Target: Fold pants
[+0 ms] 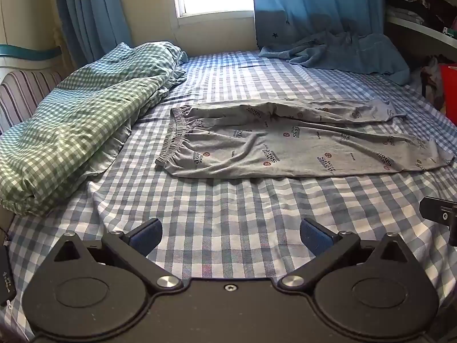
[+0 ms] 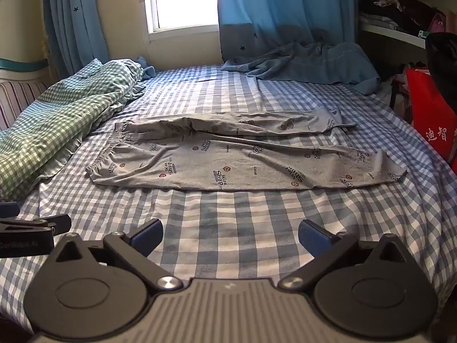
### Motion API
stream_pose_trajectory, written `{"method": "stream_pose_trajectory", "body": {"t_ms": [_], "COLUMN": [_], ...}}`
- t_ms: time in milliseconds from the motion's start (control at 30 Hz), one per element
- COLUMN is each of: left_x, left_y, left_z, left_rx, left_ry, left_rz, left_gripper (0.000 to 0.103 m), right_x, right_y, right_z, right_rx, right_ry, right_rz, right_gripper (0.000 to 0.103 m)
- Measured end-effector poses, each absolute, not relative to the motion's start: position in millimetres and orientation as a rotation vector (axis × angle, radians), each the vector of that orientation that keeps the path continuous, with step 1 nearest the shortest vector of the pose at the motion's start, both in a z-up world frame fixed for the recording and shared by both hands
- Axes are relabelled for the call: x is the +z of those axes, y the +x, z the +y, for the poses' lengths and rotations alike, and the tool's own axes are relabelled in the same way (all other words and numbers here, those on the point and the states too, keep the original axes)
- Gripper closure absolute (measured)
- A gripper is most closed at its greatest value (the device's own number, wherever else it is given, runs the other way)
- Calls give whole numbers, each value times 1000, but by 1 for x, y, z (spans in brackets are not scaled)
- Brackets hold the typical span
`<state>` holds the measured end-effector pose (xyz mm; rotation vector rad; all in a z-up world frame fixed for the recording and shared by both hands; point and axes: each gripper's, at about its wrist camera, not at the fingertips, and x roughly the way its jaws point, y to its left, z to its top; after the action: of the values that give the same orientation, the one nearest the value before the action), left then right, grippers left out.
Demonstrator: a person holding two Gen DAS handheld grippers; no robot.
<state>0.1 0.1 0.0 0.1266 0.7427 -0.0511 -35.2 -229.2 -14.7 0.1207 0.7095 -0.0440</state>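
Grey printed pants [image 1: 300,145] lie spread flat across the blue checked bed sheet [image 1: 228,211], waistband to the left and both leg ends to the right. The right wrist view shows the same pants [image 2: 234,157] a little farther left. My left gripper [image 1: 231,235] hovers over bare sheet in front of the pants, jaws wide apart and nothing between them. My right gripper [image 2: 230,235] stands open the same way, also short of the pants' near edge. Each gripper shows at the edge of the other's view.
A green checked duvet [image 1: 74,131] is bunched along the left side of the bed. A blue blanket [image 1: 342,51] lies crumpled at the far end under blue curtains [image 1: 300,5]. A red bag [image 2: 428,125] and shelves of clothes [image 2: 400,8] stand at the right.
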Motion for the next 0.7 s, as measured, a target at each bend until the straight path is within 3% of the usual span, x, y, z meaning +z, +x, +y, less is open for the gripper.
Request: {"method": "stream_pose_trajectory", "body": {"t_ms": [700], "left_x": [-6], "left_y": [-2], "left_z": [11], "left_rx": [-49], "left_ry": [109], "left_rz": [756], "left_gripper": [1], "right_x": [-17], "right_y": [-34], "right_z": [-223], "right_rx": [-40], "right_ry": [121], "right_rz": [720], "right_gripper": [0]}}
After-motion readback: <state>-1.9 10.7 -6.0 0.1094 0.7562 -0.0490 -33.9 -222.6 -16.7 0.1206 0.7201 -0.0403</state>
